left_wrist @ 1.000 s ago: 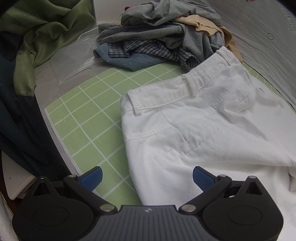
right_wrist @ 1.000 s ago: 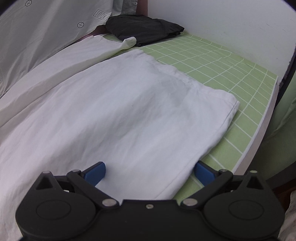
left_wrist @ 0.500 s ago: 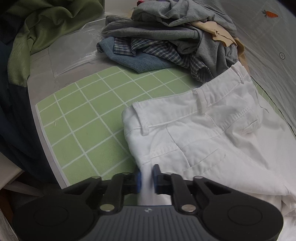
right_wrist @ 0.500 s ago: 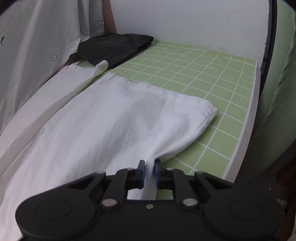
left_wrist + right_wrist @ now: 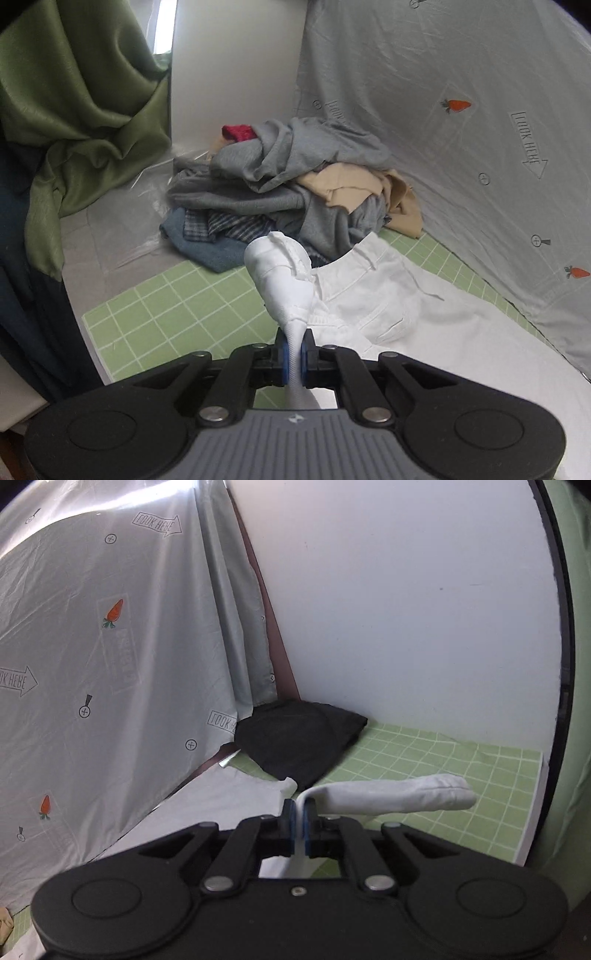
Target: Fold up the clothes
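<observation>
White cotton trousers, lifted off the green grid mat along their near edge.
My left gripper pinches the waist corner, my right gripper the leg hem; soft, limp, sagging between, so I judge edges the best hold.

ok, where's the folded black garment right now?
Right wrist view, far back: the black garment lies on the green grid mat, in the corner by the grey sheet.

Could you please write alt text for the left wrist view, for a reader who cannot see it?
The left gripper is shut on the waistband end of white trousers, lifting it off a green grid mat. Behind lies a pile of unfolded clothes, with a grey printed sheet at right.
</observation>
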The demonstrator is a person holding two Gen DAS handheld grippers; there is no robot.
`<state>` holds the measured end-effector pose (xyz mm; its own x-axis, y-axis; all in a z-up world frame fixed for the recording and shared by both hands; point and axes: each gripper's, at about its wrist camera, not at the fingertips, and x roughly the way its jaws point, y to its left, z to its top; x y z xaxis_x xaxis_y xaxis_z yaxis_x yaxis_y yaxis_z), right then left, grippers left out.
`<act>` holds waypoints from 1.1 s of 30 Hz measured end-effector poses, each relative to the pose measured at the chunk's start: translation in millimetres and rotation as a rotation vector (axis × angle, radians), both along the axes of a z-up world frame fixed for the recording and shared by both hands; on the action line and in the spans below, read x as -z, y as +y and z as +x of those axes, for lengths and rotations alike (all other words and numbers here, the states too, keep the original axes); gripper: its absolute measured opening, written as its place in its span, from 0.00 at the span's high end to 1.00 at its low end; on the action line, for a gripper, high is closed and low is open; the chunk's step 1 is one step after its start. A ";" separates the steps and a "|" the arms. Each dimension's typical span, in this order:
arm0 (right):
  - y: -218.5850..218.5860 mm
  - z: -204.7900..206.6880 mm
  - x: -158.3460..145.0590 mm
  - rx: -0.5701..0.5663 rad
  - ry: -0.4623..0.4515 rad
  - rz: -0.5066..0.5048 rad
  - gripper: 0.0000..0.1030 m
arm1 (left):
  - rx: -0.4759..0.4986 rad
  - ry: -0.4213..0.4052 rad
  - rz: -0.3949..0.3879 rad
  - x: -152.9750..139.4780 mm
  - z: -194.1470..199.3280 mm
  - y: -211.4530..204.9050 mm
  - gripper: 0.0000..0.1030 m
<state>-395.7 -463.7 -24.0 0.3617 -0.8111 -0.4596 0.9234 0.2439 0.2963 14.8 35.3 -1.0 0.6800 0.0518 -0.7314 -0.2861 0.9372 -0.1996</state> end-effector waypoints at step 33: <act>-170.0 229.3 136.6 -0.068 0.297 0.240 0.30 | -0.005 0.136 -0.092 80.8 163.7 -138.0 0.15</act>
<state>-166.5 -633.7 -160.6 0.2333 -0.6467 -0.7262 0.9618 0.2634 0.0744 178.4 -102.7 -81.9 0.5739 -0.0162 -0.8187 -0.3210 0.9153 -0.2432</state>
